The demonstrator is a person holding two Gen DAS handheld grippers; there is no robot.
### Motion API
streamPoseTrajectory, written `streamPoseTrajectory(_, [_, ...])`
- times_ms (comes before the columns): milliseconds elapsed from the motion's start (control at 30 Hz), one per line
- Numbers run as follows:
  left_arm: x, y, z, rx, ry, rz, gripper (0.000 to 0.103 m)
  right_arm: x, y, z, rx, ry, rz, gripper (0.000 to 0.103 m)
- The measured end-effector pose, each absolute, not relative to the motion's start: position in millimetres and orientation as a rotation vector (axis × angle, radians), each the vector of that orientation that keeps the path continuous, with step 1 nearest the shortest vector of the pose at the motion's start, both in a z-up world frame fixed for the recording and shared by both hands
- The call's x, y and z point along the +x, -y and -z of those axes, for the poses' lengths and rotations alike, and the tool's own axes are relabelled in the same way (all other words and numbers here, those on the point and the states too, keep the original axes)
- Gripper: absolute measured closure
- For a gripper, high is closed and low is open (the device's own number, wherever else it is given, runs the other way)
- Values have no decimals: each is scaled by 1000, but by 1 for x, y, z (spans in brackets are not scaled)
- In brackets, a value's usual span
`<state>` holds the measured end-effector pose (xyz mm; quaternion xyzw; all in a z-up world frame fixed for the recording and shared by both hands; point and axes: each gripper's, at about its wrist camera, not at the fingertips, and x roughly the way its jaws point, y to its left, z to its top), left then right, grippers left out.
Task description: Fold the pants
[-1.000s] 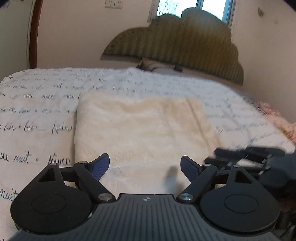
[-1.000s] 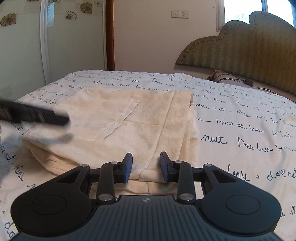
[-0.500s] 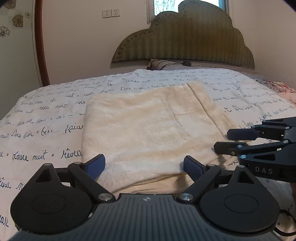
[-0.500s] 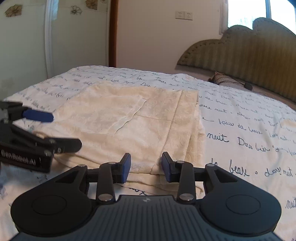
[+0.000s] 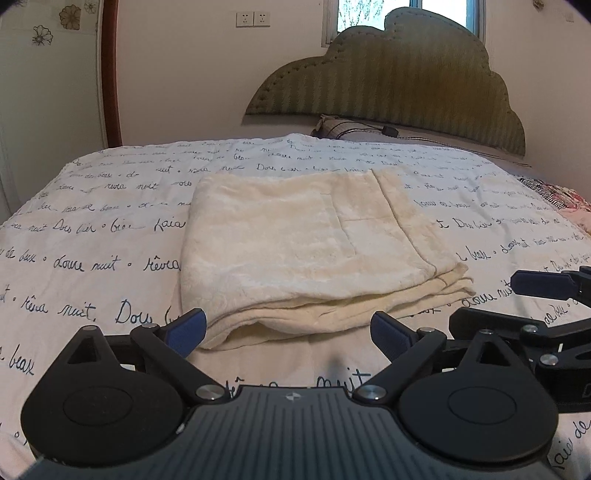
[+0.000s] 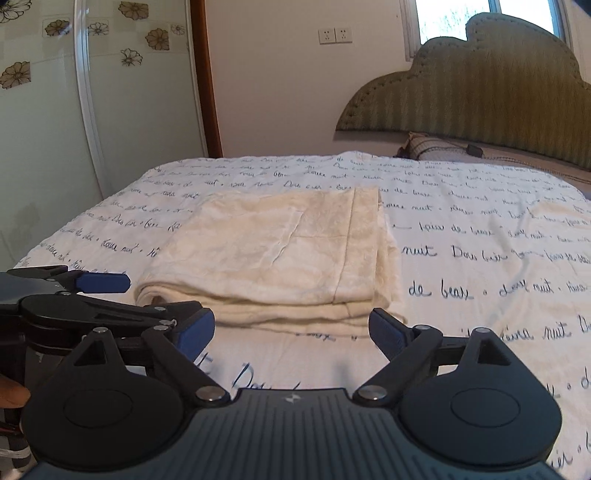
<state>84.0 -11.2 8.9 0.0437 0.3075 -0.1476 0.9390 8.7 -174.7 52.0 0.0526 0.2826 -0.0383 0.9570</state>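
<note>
1x cream pants (image 5: pixel 306 251), folded into flat rectangular stack w/ several layers, lying mid-bed on bedspread (image 5: pixel 92 236) (white, dark script print). Layered fold edges face the cams; seam line + rectangular panel visible on top layer. Same stack in R wrist view (image 6: pixel 280 254), right-hand edge showing stacked layers.

No containers in view, so nothing to report inside any.

2x grippers, both off the cloth:
- left gripper (image 5: pixel 288 328): fingers spread wide, released, gripping nothing. Blue pads, 2x. Sits just short of near edge of pants, not touching as far as visible. Also seen side-on at left of R wrist view (image 6: pixel 122 299), fingers apart.
- right gripper (image 6: pixel 291 328): fingers spread wide, released, holding nothing. Near edge of pants just ahead, between fingertip lines but clear of them. Also visible at right edge of L wrist view (image 5: pixel 517 299), side-on, fingers apart, beside near right corner of stack, over bedspread.

Background count:
- 1x headboard (image 5: pixel 399 81), olive, scalloped, striped.
- 1x pillow (image 5: pixel 343 127) at base of headboard, small dark object on it, can't ID.
- 2x wall sockets (image 5: pixel 253 18), side by side.
- 1x window (image 5: pixel 406 11) above headboard, partly cut off.
- 1x glass panel w/ flower decals (image 6: pixel 55 92) left of bed.
- 1x wooden door frame (image 6: pixel 207 74) next to it.
- Patterned red/pink fabric (image 5: pixel 565 199) at far right bed edge, can't tell what.
</note>
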Motion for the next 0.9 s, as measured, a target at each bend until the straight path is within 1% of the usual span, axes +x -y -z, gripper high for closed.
streamPoseTrajectory(267, [61,-3,-10,64,-652,246,3,-16,158,-61,155,-619,61,10])
streamPoseTrajectory(433, [56,-14,-6,50,-674,210,3,-20,154,-56,192,-640,38,10])
streamPoseTrajectory(533, [56,-18,1,45,-680,198,3,-14,151,-45,133,-617,59,5])
streamPoseTrajectory(733, [61,-24,20,39,-716,176,3,0,160,-16,153,-629,108,5])
streamPoseTrajectory(800, [61,-25,24,42,-710,177,1,3,157,-9,133,-637,122,5])
streamPoseTrajectory(900, [60,-23,27,54,-700,177,0,7,150,1,95,-658,130,5])
